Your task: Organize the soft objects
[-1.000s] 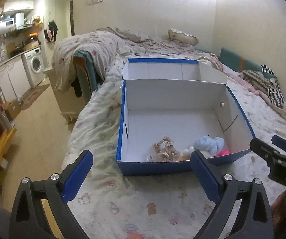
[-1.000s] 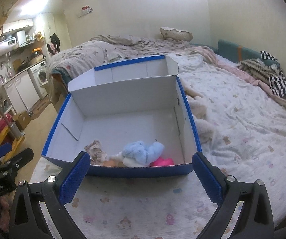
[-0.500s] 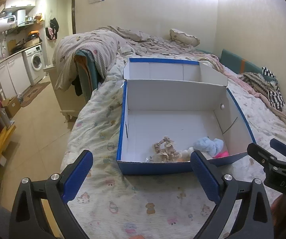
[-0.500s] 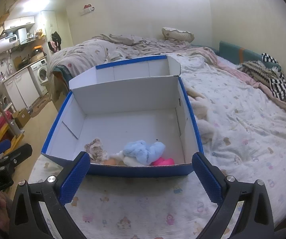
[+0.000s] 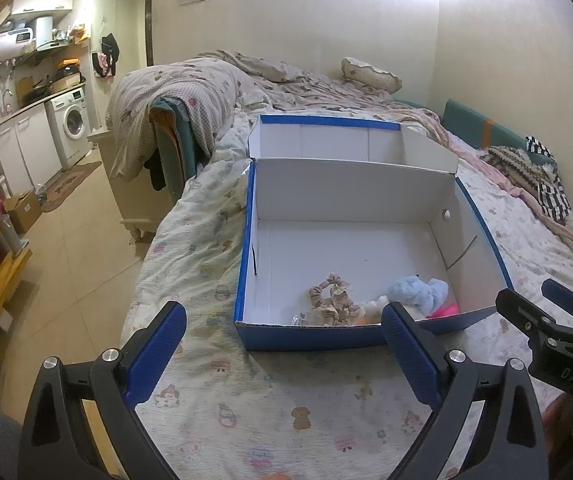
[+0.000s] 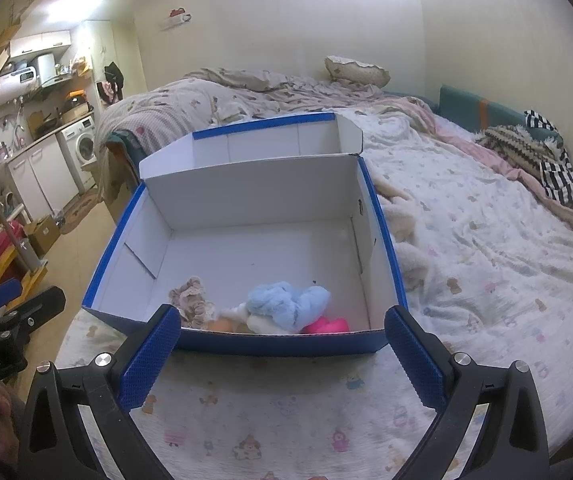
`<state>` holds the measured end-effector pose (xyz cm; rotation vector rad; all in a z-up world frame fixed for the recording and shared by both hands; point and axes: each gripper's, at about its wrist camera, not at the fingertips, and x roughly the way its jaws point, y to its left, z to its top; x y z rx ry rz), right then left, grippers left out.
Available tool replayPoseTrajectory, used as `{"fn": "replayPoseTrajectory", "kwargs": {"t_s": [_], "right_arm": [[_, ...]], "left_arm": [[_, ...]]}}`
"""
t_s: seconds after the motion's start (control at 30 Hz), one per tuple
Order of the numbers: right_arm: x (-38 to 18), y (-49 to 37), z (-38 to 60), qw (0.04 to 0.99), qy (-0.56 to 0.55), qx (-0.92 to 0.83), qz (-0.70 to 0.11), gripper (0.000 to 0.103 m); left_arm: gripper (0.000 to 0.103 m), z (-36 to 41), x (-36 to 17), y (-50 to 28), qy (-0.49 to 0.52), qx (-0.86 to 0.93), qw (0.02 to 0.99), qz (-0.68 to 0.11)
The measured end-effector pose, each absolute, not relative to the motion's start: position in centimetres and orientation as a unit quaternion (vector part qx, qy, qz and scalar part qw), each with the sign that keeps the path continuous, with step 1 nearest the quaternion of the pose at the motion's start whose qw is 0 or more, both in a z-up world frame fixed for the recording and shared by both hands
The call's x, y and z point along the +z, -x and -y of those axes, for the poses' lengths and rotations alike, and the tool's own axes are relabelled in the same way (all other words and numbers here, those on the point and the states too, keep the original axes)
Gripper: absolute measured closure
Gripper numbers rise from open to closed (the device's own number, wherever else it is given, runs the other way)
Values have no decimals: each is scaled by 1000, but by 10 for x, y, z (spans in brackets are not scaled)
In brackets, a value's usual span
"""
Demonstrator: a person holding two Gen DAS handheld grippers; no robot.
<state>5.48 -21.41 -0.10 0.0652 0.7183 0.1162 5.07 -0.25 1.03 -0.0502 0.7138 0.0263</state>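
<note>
Soft toys [image 6: 286, 308] lay inside the blue cardboard box [image 6: 246, 342]; my two grippers [image 5: 284, 344] [image 6: 282, 344] hung released before it, so closing its lid seemed next.

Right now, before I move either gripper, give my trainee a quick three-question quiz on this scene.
1. True or false: the left gripper is holding something.
2. Which item in the box lies nearest its right wall? A) scrunchie B) blue plush C) pink item
3. Fill in: the box sits on the ____.

Key:
1. False. Both it and the right gripper are open and empty.
2. C
3. bed
</note>
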Motion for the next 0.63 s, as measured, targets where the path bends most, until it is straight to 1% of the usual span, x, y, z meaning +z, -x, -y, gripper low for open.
{"fn": "replayPoseTrajectory", "kwargs": {"t_s": [0.63], "right_arm": [[2, -55, 213, 935, -31, 59, -350, 0]], "left_arm": [[5, 1, 8, -51, 36, 0, 934, -355]]}}
